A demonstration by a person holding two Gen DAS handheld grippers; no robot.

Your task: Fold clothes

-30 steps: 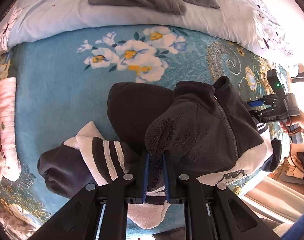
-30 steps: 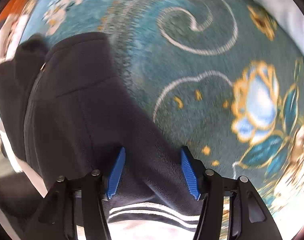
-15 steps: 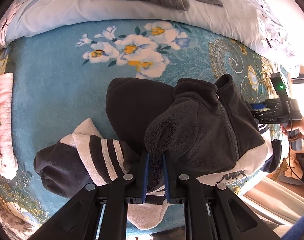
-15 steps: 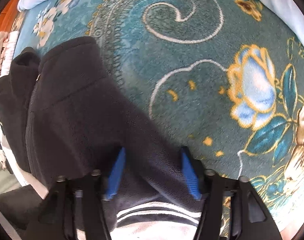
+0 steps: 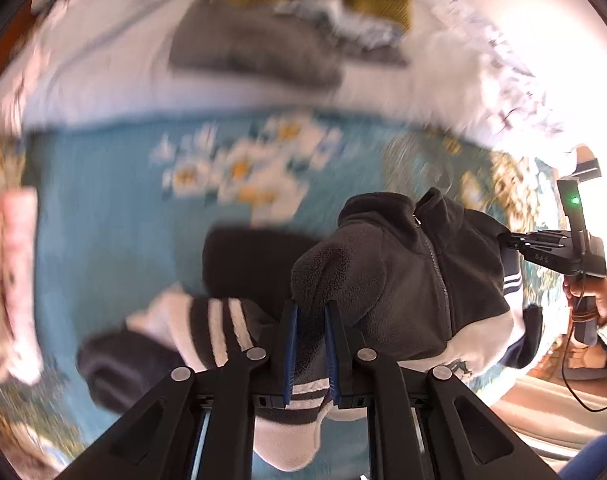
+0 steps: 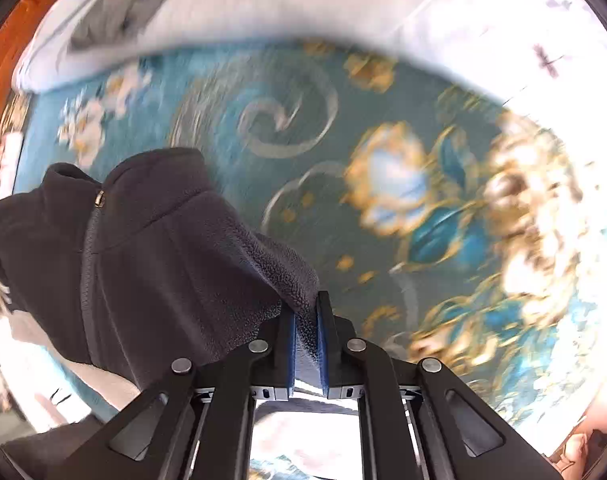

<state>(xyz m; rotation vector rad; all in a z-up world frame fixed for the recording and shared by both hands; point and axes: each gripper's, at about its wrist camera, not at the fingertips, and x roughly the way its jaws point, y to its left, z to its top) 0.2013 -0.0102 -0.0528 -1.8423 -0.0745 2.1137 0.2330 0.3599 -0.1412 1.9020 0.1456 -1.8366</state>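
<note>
Left gripper point(image 5: 309, 320) clamped on the fleece jacket point(image 5: 383, 272) shoulder fold, right at the fingers. Right gripper point(image 6: 305, 320) jaws just closed, now pinching the opposite shoulder. Jacket spans between them, zip point(image 6: 88, 264) and collar point(image 6: 143, 184) running away from both, over the teal floral blanket point(image 6: 383, 92). Striped sleeve point(image 5: 219, 332) trails by the left gripper. Neither hand nearer; judgement: move both together.

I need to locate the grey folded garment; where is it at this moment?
In the left wrist view the grey folded garment lies at top centre on the pale bedding, beyond the teal floral blanket.
</note>
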